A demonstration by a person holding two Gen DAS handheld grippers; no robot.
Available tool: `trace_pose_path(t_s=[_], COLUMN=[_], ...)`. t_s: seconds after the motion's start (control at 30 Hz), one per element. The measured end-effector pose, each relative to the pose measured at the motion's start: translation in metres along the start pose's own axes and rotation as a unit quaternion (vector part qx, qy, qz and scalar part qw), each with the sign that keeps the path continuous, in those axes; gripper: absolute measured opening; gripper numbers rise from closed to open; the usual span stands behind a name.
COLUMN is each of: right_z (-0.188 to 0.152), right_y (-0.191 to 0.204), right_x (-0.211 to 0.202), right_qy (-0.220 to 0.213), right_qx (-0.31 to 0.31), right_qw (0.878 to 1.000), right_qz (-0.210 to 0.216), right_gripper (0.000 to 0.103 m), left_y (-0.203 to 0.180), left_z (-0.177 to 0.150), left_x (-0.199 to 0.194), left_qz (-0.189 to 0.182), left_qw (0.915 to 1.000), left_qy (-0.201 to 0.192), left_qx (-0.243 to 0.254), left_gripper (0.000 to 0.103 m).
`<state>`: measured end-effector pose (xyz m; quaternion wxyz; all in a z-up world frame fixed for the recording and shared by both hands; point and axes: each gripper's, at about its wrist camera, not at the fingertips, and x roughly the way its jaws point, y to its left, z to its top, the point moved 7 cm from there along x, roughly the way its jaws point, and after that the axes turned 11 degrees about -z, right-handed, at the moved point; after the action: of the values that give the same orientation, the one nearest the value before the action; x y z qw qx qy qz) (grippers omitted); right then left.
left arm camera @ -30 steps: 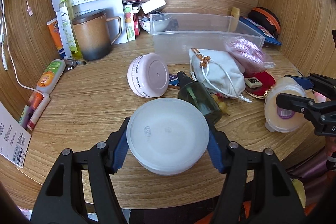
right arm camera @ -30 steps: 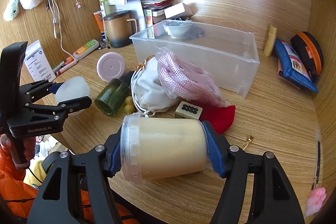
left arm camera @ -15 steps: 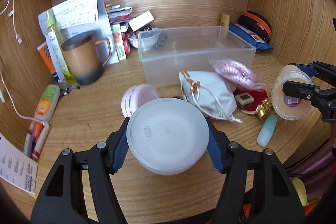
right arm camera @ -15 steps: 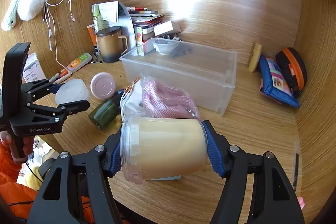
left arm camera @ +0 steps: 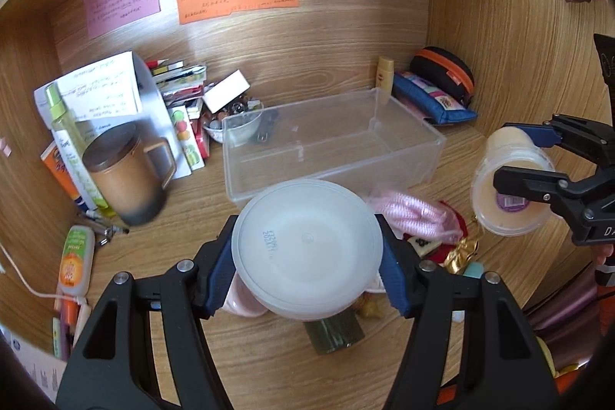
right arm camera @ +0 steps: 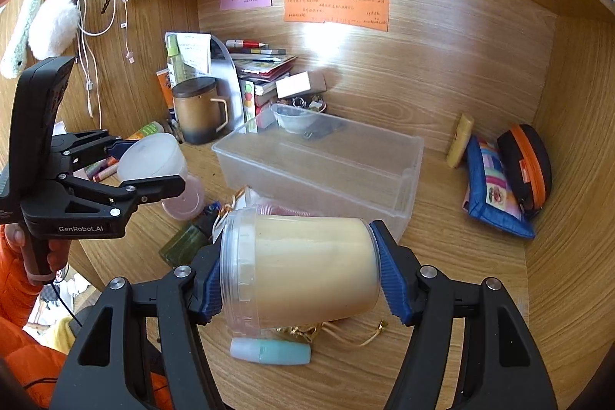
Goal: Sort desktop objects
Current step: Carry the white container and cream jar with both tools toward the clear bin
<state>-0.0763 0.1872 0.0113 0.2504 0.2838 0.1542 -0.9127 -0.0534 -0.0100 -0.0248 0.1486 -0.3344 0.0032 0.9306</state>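
My left gripper (left arm camera: pixel 307 252) is shut on a white round tub (left arm camera: pixel 307 248), held in the air above the desk; it also shows in the right wrist view (right arm camera: pixel 152 156). My right gripper (right arm camera: pixel 300 273) is shut on a clear jar of cream-coloured stuff (right arm camera: pixel 303 271), held on its side above the desk; it shows at the right of the left wrist view (left arm camera: pixel 507 187). An open clear plastic bin (left arm camera: pixel 330 145) stands ahead of both, with nothing in its near part (right arm camera: pixel 319 164).
Below lie a pink lidded jar (right arm camera: pixel 184 202), a green bottle (left arm camera: pixel 334 333), a pink mesh bag (left arm camera: pixel 411 218), a red pouch, a teal tube (right arm camera: pixel 269 352). A brown mug (left arm camera: pixel 127 175), books and tubes stand at back left. Blue and black-orange pouches (right arm camera: pixel 507 175) lie at back right.
Both grippers have risen and drawn back from the desk with their containers. The desk items now lie lower in view and the bin's open top shows.
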Motion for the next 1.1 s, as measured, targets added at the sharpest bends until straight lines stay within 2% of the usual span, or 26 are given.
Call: trace_pose_path(t_s=[0.37, 0.67, 1.1], right_z=[0.041, 0.057, 0.075], right_y=[-0.019, -0.034, -0.048], right_x=[0.033, 0.066, 0.114], right_qy=[0.005, 0.018, 0.039], right_qx=[-0.002, 0.009, 0.012], right_qw=[1.0, 1.0, 0.999], right_qz=[-0.011, -0.005, -0.002], right_gripper=[0.063, 0.063, 0.063], left_y=[0.011, 0.019, 0.034], left_z=[0.046, 0.077, 0.098], left_x=[0.02, 0.044, 0.091], left_qz=[0.005, 0.005, -0.007], left_qw=[0.9998, 0.9996, 0.9994], left_qy=[-0.006, -0.006, 0.02], left_qx=[0.018, 0.027, 0.028], left_gripper=[0.065, 0.065, 0.065])
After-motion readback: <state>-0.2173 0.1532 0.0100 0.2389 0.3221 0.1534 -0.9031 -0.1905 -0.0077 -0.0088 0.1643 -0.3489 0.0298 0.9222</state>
